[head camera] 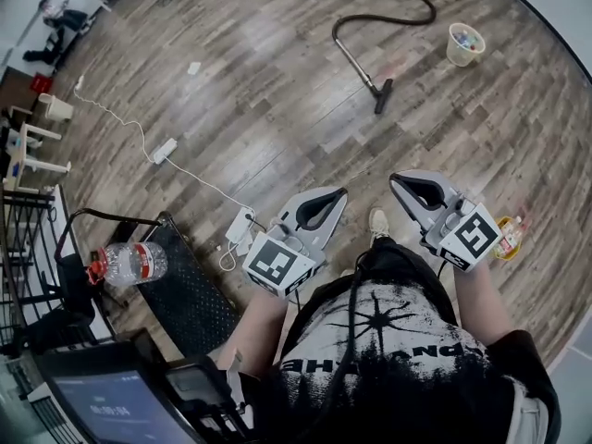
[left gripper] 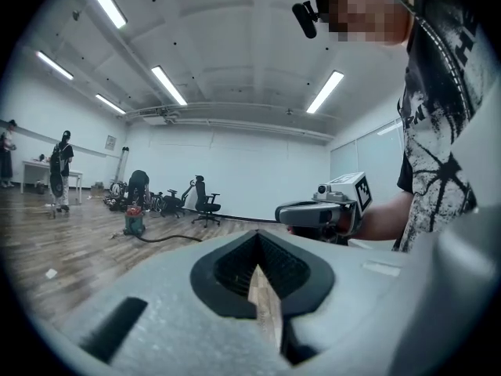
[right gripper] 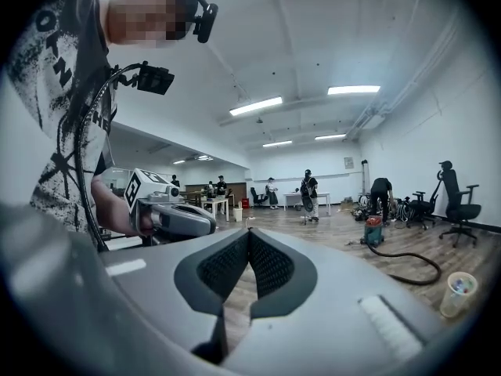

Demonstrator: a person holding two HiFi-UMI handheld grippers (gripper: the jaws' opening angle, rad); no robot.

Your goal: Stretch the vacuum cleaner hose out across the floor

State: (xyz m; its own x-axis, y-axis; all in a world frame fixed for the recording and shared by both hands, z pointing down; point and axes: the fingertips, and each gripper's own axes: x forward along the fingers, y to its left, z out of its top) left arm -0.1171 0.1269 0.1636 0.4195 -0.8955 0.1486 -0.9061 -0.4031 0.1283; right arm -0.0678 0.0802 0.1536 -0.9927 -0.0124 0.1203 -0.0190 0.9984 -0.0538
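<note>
Head view: left gripper point(head camera: 339, 195) and right gripper point(head camera: 398, 180) are both held out in front of the person point(head camera: 388, 340). They're well apart from the vacuum hose point(head camera: 393, 15), which lies curled on the wood floor point(head camera: 277, 91) up ahead. Its floor nozzle point(head camera: 382, 95) is the nearest bit, with a plastic cup point(head camera: 464, 43) off to its right.

Left gripper view: jaws pressed together with nothing in them, vacuum cleaner point(left gripper: 135, 220) way off.

Right gripper view: same deal, jaws together and empty, hose off to the right.

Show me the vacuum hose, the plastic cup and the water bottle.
vacuum hose point(head camera: 434, 9), head view, the bend of its loop.
plastic cup point(head camera: 460, 55), head view, its side wall.
water bottle point(head camera: 132, 263), head view, its middle.
</note>
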